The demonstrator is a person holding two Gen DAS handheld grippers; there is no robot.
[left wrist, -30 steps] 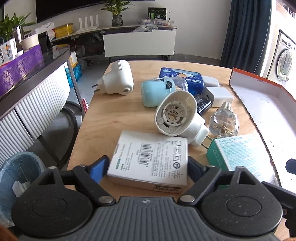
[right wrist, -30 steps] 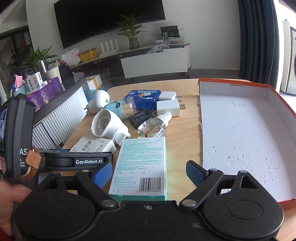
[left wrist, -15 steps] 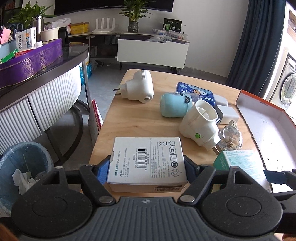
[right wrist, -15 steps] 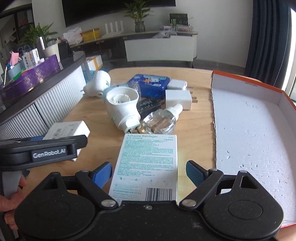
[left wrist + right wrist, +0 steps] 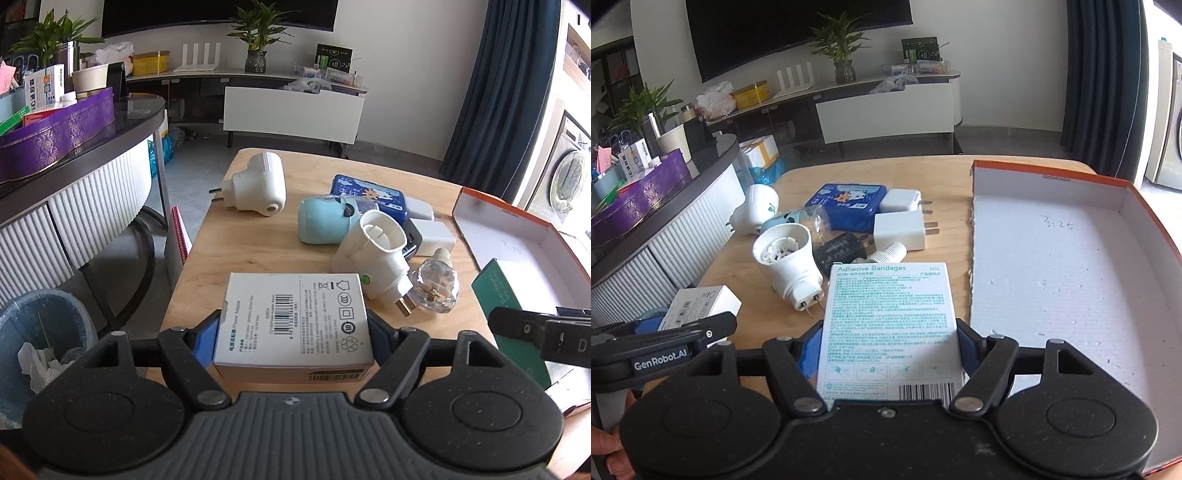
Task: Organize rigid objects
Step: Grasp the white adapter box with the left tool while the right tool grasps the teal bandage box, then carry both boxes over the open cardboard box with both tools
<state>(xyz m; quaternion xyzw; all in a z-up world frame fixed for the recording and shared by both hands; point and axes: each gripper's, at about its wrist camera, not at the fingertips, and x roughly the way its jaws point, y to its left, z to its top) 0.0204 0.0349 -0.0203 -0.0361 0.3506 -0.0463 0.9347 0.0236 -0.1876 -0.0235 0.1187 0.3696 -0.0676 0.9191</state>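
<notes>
The power adapter box [image 5: 295, 317], white with a barcode on its upper face, sits between the blue pads of the left gripper [image 5: 295, 334], which is clamped on both of its side walls; the box appears raised above the wooden table [image 5: 251, 240] at the near-left edge. The adhesive bandages box [image 5: 890, 325], white and teal with its printed panel facing up, lies between the blue pads of the right gripper [image 5: 889, 349]; the jaws are closing, and both pads already meet the long edges of the box. In the left wrist view this same box appears tilted, green face up, over the near corner of the tray. The orange-rimmed cardboard tray [image 5: 1052, 173] stands just to the right of the bandages box, its white floor bearing a handwritten mark. Beyond both boxes, loose items lie clustered mid-table: a white plug-in vaporizer [image 5: 373, 254] on its side, prongs toward the camera, touching a clear refill bottle [image 5: 436, 284]; a pale blue cylindrical unit [image 5: 321, 225]; a blue tin [image 5: 369, 192]; two white chargers [image 5: 901, 218]; and a second white plug-in unit [image 5: 258, 188] well apart at the far-left corner.
</notes>
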